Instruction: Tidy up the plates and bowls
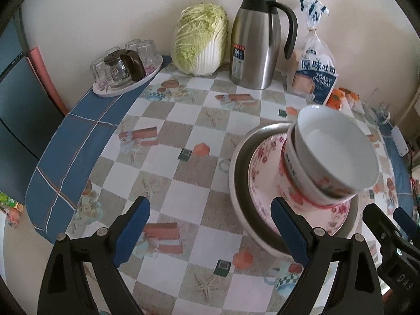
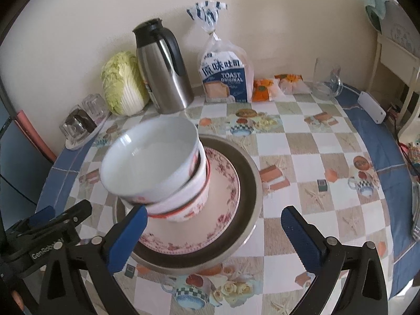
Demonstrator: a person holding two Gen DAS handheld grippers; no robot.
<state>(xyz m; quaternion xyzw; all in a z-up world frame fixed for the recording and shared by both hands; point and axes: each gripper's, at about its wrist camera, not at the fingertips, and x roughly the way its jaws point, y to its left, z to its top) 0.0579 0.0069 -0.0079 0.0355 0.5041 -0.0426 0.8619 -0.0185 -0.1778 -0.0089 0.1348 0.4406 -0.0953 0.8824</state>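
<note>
A stack of white bowls (image 1: 333,155) with red patterns, the top one tilted, stands on a floral plate (image 1: 265,168) inside a wide metal dish (image 1: 236,183). The same stack (image 2: 155,162), plate (image 2: 223,183) and dish (image 2: 249,173) show in the right wrist view. My left gripper (image 1: 210,233) is open and empty, left of the dish, its right finger over the dish's near rim. My right gripper (image 2: 212,239) is open and empty, straddling the near side of the dish, its left finger just below the bowls.
At the back by the wall stand a napa cabbage (image 1: 199,42), a steel thermos jug (image 1: 257,39), a bag of toast (image 1: 315,73) and a tray of glasses (image 1: 123,68). A glass jug (image 2: 325,81) and snack packets (image 2: 278,84) sit at the back right.
</note>
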